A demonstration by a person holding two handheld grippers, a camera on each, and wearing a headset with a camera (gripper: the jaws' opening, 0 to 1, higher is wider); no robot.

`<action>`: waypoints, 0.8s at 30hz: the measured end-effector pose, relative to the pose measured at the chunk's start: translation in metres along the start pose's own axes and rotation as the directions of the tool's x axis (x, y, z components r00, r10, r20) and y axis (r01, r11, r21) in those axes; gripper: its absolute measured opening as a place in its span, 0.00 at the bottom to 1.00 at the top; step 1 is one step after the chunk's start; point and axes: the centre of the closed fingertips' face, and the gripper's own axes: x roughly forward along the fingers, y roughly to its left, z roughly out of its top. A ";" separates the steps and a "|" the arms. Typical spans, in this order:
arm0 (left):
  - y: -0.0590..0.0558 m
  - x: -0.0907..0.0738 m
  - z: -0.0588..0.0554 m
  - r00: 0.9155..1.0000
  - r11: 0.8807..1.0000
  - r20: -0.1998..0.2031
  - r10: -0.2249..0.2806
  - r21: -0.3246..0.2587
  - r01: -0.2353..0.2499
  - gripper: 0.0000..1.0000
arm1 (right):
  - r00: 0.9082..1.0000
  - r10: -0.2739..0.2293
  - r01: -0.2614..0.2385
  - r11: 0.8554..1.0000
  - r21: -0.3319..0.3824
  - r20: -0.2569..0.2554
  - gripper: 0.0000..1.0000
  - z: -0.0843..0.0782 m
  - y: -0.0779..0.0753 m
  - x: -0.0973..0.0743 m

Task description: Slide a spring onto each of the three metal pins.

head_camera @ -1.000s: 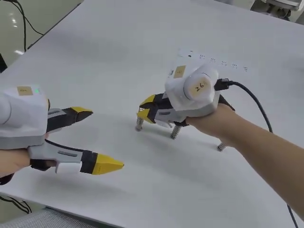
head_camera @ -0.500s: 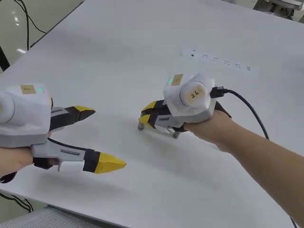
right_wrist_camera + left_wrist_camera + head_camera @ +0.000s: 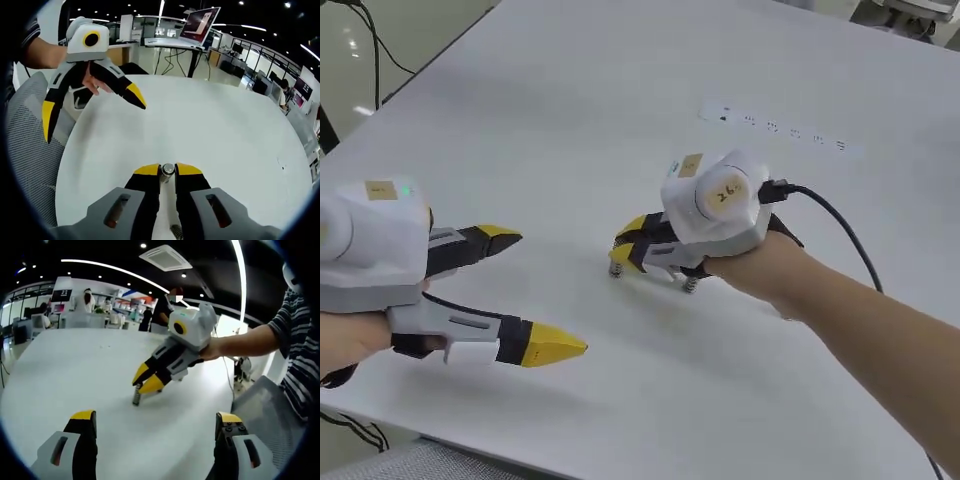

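Observation:
Near the table's middle stands a short metal pin with a spring point(image 3: 616, 268) on it. My right gripper point(image 3: 626, 246) reaches down on its top. In the right gripper view the yellow tips sit tight against both sides of the pin's sprung head point(image 3: 167, 170), so my right gripper point(image 3: 167, 169) is shut on it. A second sprung pin point(image 3: 690, 284) pokes out below the gripper body and shows between the jaws point(image 3: 175, 231). My left gripper point(image 3: 535, 292) hangs open at the left, well apart from the pins, with nothing between its jaws. From its view the right gripper point(image 3: 144, 381) touches the pin point(image 3: 136, 399).
A white power strip point(image 3: 780, 128) lies flat at the back of the white table point(image 3: 570, 110). A black cable point(image 3: 840, 215) trails from the right gripper toward the right. The table's near edge runs just below my left gripper.
The right gripper has sunk a little onto the leftmost pin and its jaws have closed on it. The hand now covers the third pin. The left gripper has stayed put.

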 end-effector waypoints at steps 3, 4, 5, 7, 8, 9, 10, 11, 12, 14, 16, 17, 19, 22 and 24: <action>0.000 0.000 0.000 1.000 1.000 -0.002 0.000 0.001 0.000 0.96 | 1.000 -0.007 0.006 1.000 0.010 0.016 0.10 0.002 -0.001 -0.002; 0.000 0.001 0.001 1.000 1.000 -0.002 -0.001 0.003 0.001 0.96 | 1.000 -0.008 0.007 1.000 0.025 0.021 0.11 0.002 -0.001 -0.003; 0.000 0.001 0.001 1.000 1.000 -0.001 -0.002 0.004 0.002 0.96 | 1.000 -0.012 0.011 0.999 0.035 0.022 0.12 0.003 -0.002 -0.004; -0.001 0.002 0.004 1.000 1.000 0.000 -0.004 0.005 0.004 0.96 | 0.999 -0.014 0.012 0.999 0.042 0.032 0.13 0.004 -0.003 -0.007; -0.001 0.003 0.004 1.000 1.000 -0.002 -0.005 0.008 0.005 0.96 | 0.999 -0.017 0.016 0.999 0.041 0.035 0.13 0.005 -0.003 -0.009; -0.001 0.003 0.005 1.000 1.000 -0.003 -0.005 0.010 0.005 0.96 | 0.999 -0.020 0.019 0.999 0.038 0.038 0.12 0.005 -0.003 -0.010; -0.001 0.004 0.006 1.000 1.000 -0.004 -0.007 0.013 0.007 0.96 | 0.999 -0.022 0.020 0.999 0.042 0.042 0.12 0.006 -0.004 -0.013; -0.002 0.004 0.007 1.000 1.000 -0.003 -0.008 0.013 0.009 0.96 | 0.999 -0.023 0.021 0.999 0.049 0.049 0.12 0.007 -0.004 -0.016; -0.002 0.005 0.008 1.000 1.000 -0.002 -0.010 0.015 0.010 0.96 | 0.998 -0.025 0.021 0.998 0.058 0.063 0.12 0.008 -0.004 -0.019; -0.003 0.007 0.011 1.000 1.000 -0.001 -0.014 0.019 0.014 0.96 | 0.997 -0.028 0.022 0.997 0.078 0.079 0.13 0.009 -0.004 -0.025; -0.003 0.008 0.012 1.000 1.000 -0.001 -0.016 0.023 0.016 0.96 | 0.996 -0.029 0.022 0.996 0.090 0.086 0.15 0.008 -0.003 -0.029; -0.003 0.009 0.013 1.000 1.000 -0.001 -0.018 0.025 0.018 0.96 | 0.995 -0.028 0.018 0.995 0.103 0.093 0.15 0.007 -0.002 -0.032; -0.005 0.010 0.018 1.000 0.999 0.015 -0.025 0.047 0.024 0.96 | 0.994 -0.040 0.029 0.994 0.110 0.103 0.17 0.006 -0.002 -0.038; -0.007 0.012 0.022 0.999 0.999 0.013 -0.030 0.045 0.029 0.96 | 0.992 -0.052 0.037 0.991 0.130 0.118 0.18 0.004 -0.001 -0.046; -0.007 0.013 0.023 0.999 0.998 0.008 -0.032 0.051 0.032 0.96 | 0.989 -0.059 0.041 0.990 0.138 0.136 0.21 0.004 -0.001 -0.051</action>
